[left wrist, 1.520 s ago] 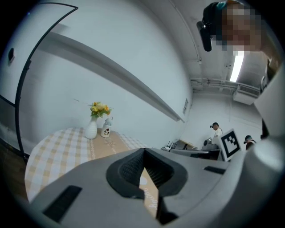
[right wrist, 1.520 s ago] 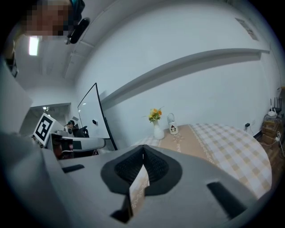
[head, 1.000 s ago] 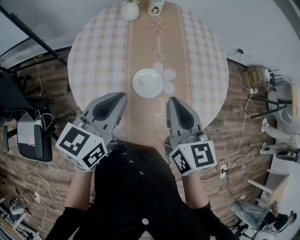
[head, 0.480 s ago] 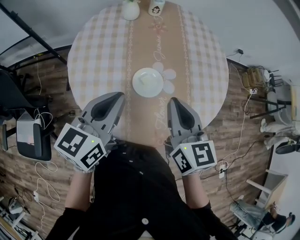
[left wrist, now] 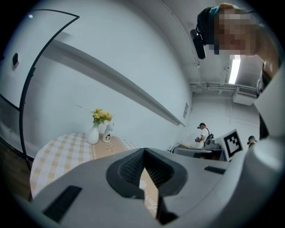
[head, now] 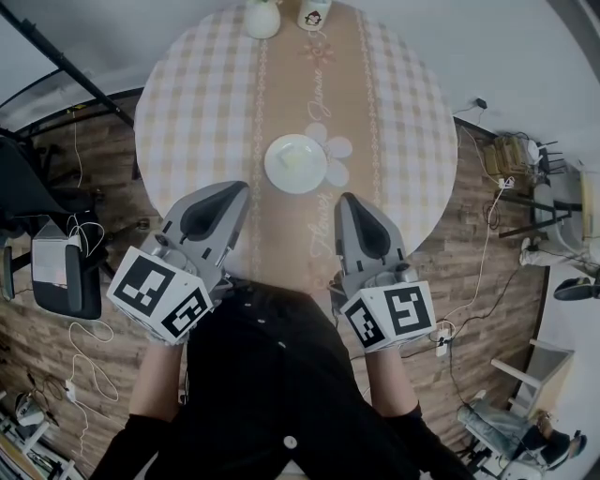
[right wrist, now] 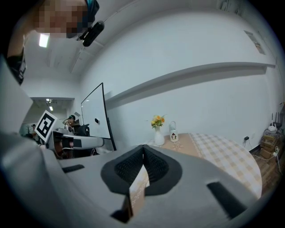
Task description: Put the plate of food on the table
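Head view | plate (head: pixel 296 164) ahead between tips | left gripper (head: pixel 240 190), right gripper (head: pixel 345 200): closed, empty

Plate (head: pixel 296 165) sat central on the table (head: pixel 197 103).
Vase (head: pixel 262 19) and mug (head: pixel 313 14) stood side by side at the far edge, vase left.

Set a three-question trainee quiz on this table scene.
1. True or false: the plate lies on the table.
2. What does the vase hold? A) flowers B) spoons C) nothing
3. Fill in: the left gripper and the right gripper both have their jaws ____.
Key: 1 true; 2 A; 3 shut.
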`<move>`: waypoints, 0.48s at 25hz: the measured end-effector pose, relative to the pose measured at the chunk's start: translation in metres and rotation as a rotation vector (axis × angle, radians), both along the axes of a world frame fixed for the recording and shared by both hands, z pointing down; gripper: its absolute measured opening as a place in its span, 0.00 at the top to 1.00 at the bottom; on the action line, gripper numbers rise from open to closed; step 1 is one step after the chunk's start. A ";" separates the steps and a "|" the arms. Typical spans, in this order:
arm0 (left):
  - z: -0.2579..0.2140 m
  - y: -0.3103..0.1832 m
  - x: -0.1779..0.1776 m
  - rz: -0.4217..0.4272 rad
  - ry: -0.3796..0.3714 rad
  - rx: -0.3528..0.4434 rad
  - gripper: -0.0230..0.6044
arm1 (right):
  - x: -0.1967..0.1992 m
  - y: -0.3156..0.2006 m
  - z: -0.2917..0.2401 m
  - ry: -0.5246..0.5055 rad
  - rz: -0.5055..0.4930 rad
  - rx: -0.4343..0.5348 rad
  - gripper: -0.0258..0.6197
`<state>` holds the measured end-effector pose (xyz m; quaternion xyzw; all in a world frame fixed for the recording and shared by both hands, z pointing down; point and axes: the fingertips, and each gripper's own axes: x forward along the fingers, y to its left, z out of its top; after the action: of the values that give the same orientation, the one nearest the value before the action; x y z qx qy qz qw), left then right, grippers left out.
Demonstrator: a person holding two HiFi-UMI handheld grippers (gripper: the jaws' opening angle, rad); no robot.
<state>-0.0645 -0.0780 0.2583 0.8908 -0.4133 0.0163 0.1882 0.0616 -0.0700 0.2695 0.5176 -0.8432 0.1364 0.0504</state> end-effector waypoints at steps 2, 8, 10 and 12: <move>0.000 0.000 0.000 -0.002 -0.004 -0.001 0.96 | 0.000 0.000 -0.001 0.002 -0.002 0.001 0.96; 0.000 0.000 -0.003 -0.010 -0.006 -0.002 0.96 | -0.001 0.001 -0.001 0.001 -0.006 -0.001 0.96; 0.001 0.000 -0.003 -0.012 -0.006 -0.003 0.96 | -0.002 0.001 -0.002 0.001 -0.009 -0.001 0.96; 0.001 0.000 -0.003 -0.012 -0.006 -0.007 0.96 | -0.002 0.001 -0.001 0.000 -0.010 -0.004 0.96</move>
<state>-0.0678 -0.0783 0.2598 0.8876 -0.4193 0.0193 0.1899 0.0598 -0.0691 0.2681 0.5133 -0.8455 0.1376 0.0524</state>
